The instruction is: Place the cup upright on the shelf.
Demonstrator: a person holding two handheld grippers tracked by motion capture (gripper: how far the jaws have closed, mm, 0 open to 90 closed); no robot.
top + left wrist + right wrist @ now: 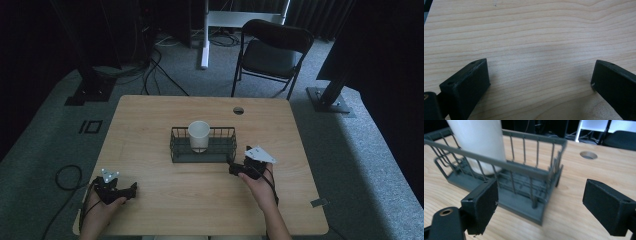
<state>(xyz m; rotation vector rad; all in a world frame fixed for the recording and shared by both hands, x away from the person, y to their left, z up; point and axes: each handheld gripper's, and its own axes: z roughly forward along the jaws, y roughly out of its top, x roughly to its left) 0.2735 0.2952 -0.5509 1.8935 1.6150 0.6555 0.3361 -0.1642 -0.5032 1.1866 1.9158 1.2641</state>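
Cup point(199, 135) stands upright inside wire basket point(225, 154).

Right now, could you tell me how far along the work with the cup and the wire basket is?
Done: the white cup stands upright inside the wire basket. In hand: nothing; the right gripper sits open at the basket's near right corner, and the left gripper is open over bare table. What remains cannot be told.

Wooden worktop point(150, 125), grommet hole point(238, 110) at 1 o'clock. Black folding chair point(272, 50) behind at 1 o'clock. Cable loop point(67, 176) on floor, 8 o'clock.
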